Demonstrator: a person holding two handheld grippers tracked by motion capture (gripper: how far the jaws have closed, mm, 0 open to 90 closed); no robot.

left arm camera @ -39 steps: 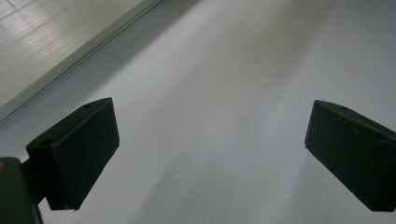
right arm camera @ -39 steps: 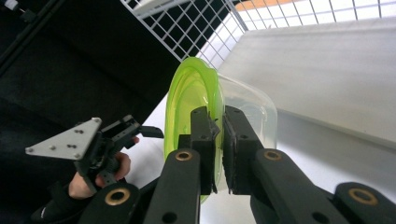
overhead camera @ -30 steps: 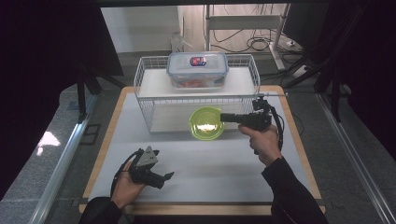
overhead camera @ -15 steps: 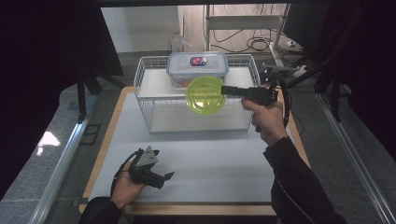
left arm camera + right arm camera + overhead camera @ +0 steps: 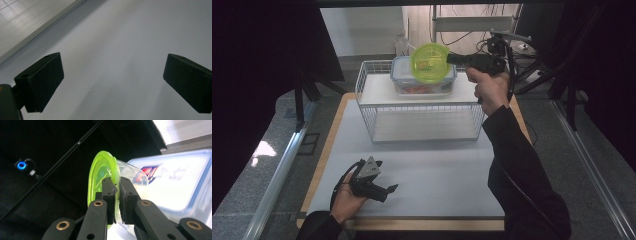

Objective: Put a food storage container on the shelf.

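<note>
Two grippers share our work unevenly. We hold the right gripper (image 5: 451,58) clamped on the rim of a green-lidded clear tub (image 5: 429,62), lifted on edge at the far side above the blue-rimmed food box (image 5: 424,84) on the wire rack (image 5: 427,102), probably to stack it there. Our left gripper (image 5: 384,192) rests near left, jaws wide and empty, out of the way.

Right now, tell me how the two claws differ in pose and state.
The right claw is raised level in the air above the wire rack; the left claw lies low on the white table. The right claw is shut on the rim of the green-lidded container; the left claw stands wide open with nothing between its pads. Both are black and hand-held.
</note>
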